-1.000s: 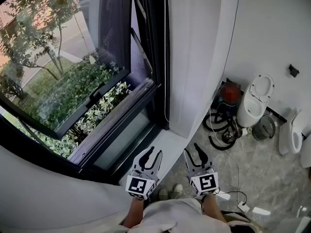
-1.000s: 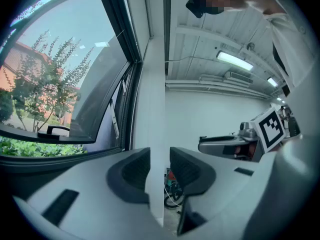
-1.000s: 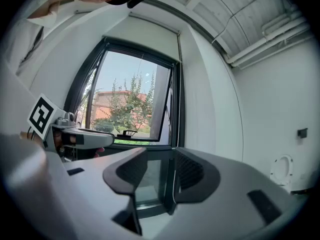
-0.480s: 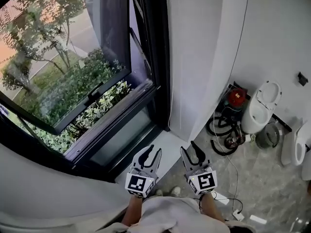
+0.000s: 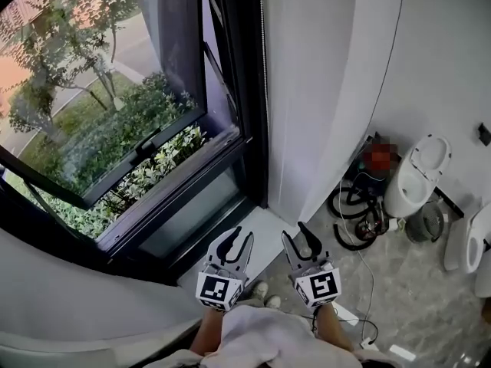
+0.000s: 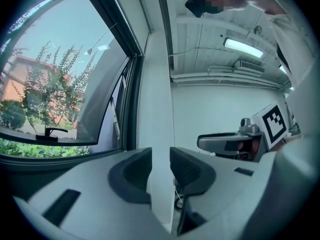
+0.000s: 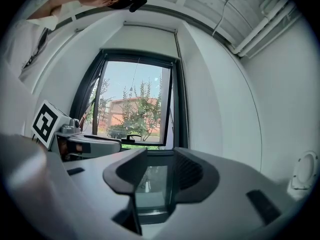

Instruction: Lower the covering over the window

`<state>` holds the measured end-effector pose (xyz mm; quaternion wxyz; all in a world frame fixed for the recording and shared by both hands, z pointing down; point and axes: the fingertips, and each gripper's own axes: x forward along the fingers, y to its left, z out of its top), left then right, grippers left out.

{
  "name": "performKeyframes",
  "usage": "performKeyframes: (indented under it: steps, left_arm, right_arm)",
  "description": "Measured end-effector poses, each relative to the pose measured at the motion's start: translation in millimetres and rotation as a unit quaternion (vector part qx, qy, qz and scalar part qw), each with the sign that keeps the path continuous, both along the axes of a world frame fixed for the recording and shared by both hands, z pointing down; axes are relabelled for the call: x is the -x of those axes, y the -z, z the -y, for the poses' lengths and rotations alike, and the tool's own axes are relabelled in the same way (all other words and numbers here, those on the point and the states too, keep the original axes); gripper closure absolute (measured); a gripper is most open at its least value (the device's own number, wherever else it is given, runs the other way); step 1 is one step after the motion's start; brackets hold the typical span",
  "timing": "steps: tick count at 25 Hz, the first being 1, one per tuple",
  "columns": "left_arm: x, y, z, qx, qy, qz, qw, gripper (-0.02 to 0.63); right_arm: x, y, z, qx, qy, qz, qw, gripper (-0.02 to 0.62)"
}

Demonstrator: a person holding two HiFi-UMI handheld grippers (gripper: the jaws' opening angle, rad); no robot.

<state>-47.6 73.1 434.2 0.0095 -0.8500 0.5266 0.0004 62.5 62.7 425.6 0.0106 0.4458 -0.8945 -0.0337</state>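
Observation:
The window (image 5: 115, 121) has a dark frame, and its sash is swung open outward over green bushes. A thin pull cord (image 5: 265, 113) hangs along the frame's right side, by the white wall. No covering hangs over the glass; in the right gripper view the window (image 7: 135, 104) shows bare up to a slim bar (image 7: 150, 27) above it. My left gripper (image 5: 235, 245) and right gripper (image 5: 299, 241) are side by side low in the head view, pointing at the sill. Both are open and empty, well short of the cord. The left gripper (image 6: 160, 169) faces the wall edge and the right gripper (image 7: 160, 176) faces the lower pane.
A white sill (image 5: 257, 228) runs under the window. At right on the tiled floor are a toilet (image 5: 414, 175), coiled black hoses (image 5: 354, 209) and a trailing white cable (image 5: 368, 282). A second thin cable (image 5: 393, 52) runs down the white wall.
Both grippers have drifted a little nearer the sill and the view has shifted right along the window. Jaws unchanged, nothing taken hold of.

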Motion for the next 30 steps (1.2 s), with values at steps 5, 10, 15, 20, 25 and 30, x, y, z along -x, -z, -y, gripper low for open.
performKeyframes:
  steps: [5,10,15,20,25,30]
  left_arm:
    - [-5,0,16,-0.004,0.000,0.002,1.0000,0.491]
    - [-8,0,34,-0.009,-0.007,0.000,0.9999,0.491]
    - [-5,-2,59,-0.009,-0.011,0.000,0.9999,0.491]
    - [0,-2,85,-0.011,-0.015,0.001,0.9998,0.491]
    - [3,-2,110,-0.011,-0.020,0.002,0.9997,0.491]
    - [2,-1,134,-0.011,-0.030,-0.002,0.9995,0.491]
  right_arm:
    - [0,0,14,-0.002,0.003,0.002,1.000,0.439]
    - [3,-3,33,-0.001,0.002,-0.004,1.000,0.439]
    - [7,-3,57,-0.003,0.000,-0.011,1.000,0.439]
    - [11,-5,82,0.000,-0.006,-0.011,1.000,0.439]
    - [15,-5,107,0.000,-0.007,-0.014,1.000,0.439]
    - [17,-6,128,0.005,-0.016,-0.018,1.000,0.440]
